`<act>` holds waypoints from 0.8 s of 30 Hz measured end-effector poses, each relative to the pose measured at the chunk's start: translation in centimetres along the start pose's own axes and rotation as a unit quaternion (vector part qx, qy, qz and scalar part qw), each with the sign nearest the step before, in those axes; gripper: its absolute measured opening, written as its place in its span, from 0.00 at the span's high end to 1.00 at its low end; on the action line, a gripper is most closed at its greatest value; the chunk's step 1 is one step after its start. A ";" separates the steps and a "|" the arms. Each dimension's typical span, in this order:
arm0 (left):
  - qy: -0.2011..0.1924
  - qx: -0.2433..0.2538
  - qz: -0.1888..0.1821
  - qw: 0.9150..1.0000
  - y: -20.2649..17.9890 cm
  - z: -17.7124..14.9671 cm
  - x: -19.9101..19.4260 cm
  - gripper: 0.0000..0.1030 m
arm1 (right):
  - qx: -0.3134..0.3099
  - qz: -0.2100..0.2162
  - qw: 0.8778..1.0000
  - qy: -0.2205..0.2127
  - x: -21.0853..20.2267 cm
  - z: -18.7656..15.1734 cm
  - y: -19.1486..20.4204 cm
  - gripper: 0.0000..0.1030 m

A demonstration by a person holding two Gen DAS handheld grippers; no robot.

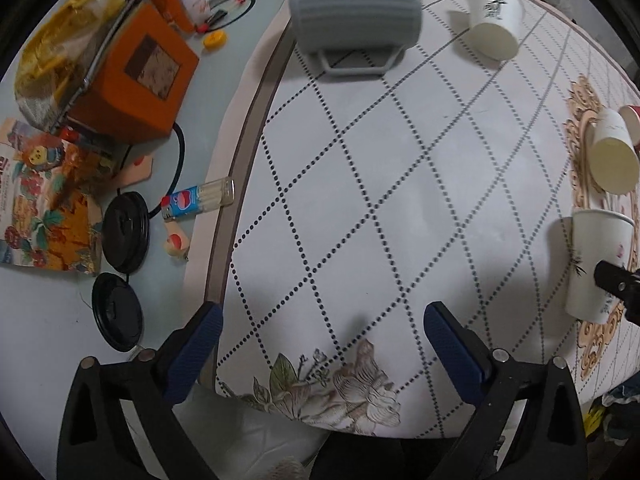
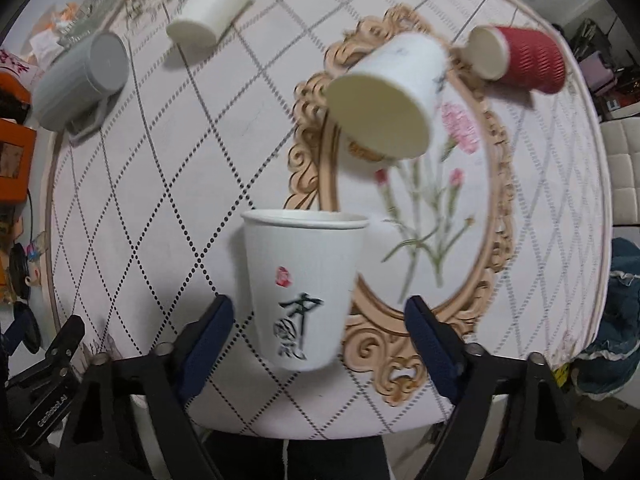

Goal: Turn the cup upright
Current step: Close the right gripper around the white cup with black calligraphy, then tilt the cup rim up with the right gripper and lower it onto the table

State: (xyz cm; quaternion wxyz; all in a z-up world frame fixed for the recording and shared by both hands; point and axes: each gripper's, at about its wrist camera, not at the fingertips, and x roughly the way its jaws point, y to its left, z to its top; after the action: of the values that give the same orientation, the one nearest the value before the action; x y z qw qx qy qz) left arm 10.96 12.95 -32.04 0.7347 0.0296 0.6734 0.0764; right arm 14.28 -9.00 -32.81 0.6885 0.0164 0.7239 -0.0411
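Left gripper (image 1: pixel 320 344) is hovering low over the quilted cloth (image 1: pixel 400 184), its blue pads (image 1: pixel 200 340) spread wide with nothing between them. Ahead, the grey mug (image 1: pixel 354 20) is lying on its side, handle flat on the cloth. Beside it a paper cup (image 1: pixel 496 20) is tipped over, another (image 1: pixel 614 156) is lying at the right edge, and the upright cup (image 1: pixel 596 264) is standing near the right gripper's black tip (image 1: pixel 618 286). Off the cloth sit an orange box (image 1: pixel 136 72), two black lids (image 1: pixel 126 232) and a small tube (image 1: pixel 198 200) with a blue label I cannot read.

Over to the right wrist: right gripper (image 2: pixel 320 320) is open too, its pads (image 2: pixel 212 332) flanking the upright cup (image 2: pixel 302 288) without touching it. That cup is standing rim up, showing a red seal and black brush characters. Behind it, a white cup (image 2: pixel 384 92) and a red ribbed cup (image 2: pixel 520 58) are lying on their sides. Lower left, a black clamp (image 2: pixel 48 384) is reading "GenRobot.AI".
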 end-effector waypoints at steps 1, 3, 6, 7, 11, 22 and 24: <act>0.002 0.000 -0.001 1.000 0.1 0.1 0.2 0.00 | 0.002 0.004 1.000 0.007 0.5 0.2 0.2 0.31; 0.006 -0.002 -0.004 1.000 0.4 0.3 0.5 0.00 | 0.005 0.006 1.000 0.019 1.3 0.4 0.3 0.40; 0.017 0.002 -0.013 1.000 0.4 0.5 0.8 0.00 | 0.013 0.010 1.000 -0.001 0.8 0.5 0.3 0.41; 0.022 0.003 -0.017 1.000 0.4 0.7 1.0 0.00 | 0.016 0.013 1.000 -0.004 0.6 0.5 0.2 0.41; 0.044 -0.001 -0.039 0.998 0.6 1.7 1.9 0.00 | 0.032 0.043 0.997 -0.052 -1.2 0.8 -0.1 0.41; 0.032 0.003 -0.045 0.998 -0.5 5.8 3.7 0.01 | 0.023 0.064 0.954 -0.292 -2.5 1.6 2.2 0.41; 0.026 0.012 -0.040 0.999 -0.9 6.3 4.0 0.01 | 0.020 0.054 0.949 -0.311 -1.3 1.7 2.7 0.41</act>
State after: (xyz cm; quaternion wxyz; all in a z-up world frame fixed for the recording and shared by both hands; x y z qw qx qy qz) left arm 17.63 13.00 -35.55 0.7190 0.0091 0.6938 0.0396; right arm 16.23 -6.36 -31.73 0.8801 0.0557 0.4710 -0.0212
